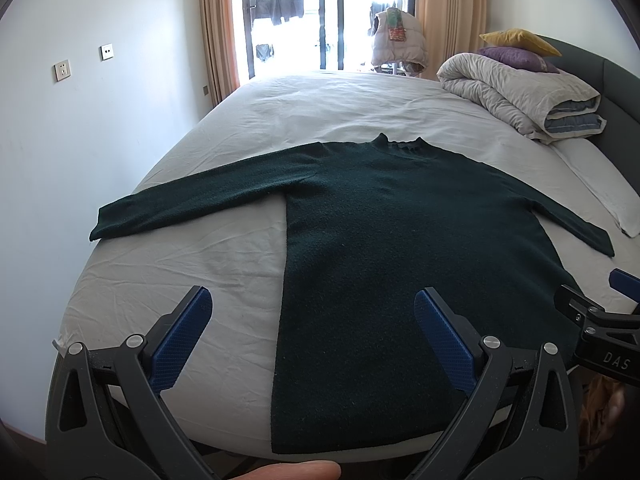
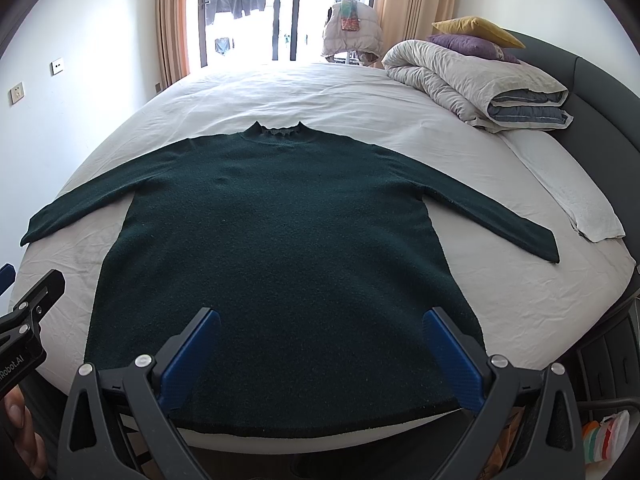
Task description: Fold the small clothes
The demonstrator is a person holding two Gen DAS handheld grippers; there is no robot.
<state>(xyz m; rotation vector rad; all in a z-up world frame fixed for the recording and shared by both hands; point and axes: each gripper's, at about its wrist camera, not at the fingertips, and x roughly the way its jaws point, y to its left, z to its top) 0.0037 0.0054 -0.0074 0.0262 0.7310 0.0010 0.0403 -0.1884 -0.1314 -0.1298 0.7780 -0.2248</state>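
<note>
A dark green long-sleeved sweater [image 1: 384,240] [image 2: 280,240] lies flat and face up on the white bed sheet [image 1: 192,288] [image 2: 520,292], sleeves spread to both sides, collar toward the window, hem at the near bed edge. My left gripper [image 1: 314,308] hovers open over the sweater's left hem side, one finger above bare sheet. My right gripper [image 2: 322,330] stands open above the middle of the hem, holding nothing. Each gripper shows at the side edge of the other's view.
A rolled grey duvet [image 1: 524,92] [image 2: 480,80] with purple and yellow cushions sits at the far right by the dark headboard [image 2: 592,80]. A folded white cloth [image 2: 576,204] lies on the right side. Window and curtains lie beyond; a wall stands left.
</note>
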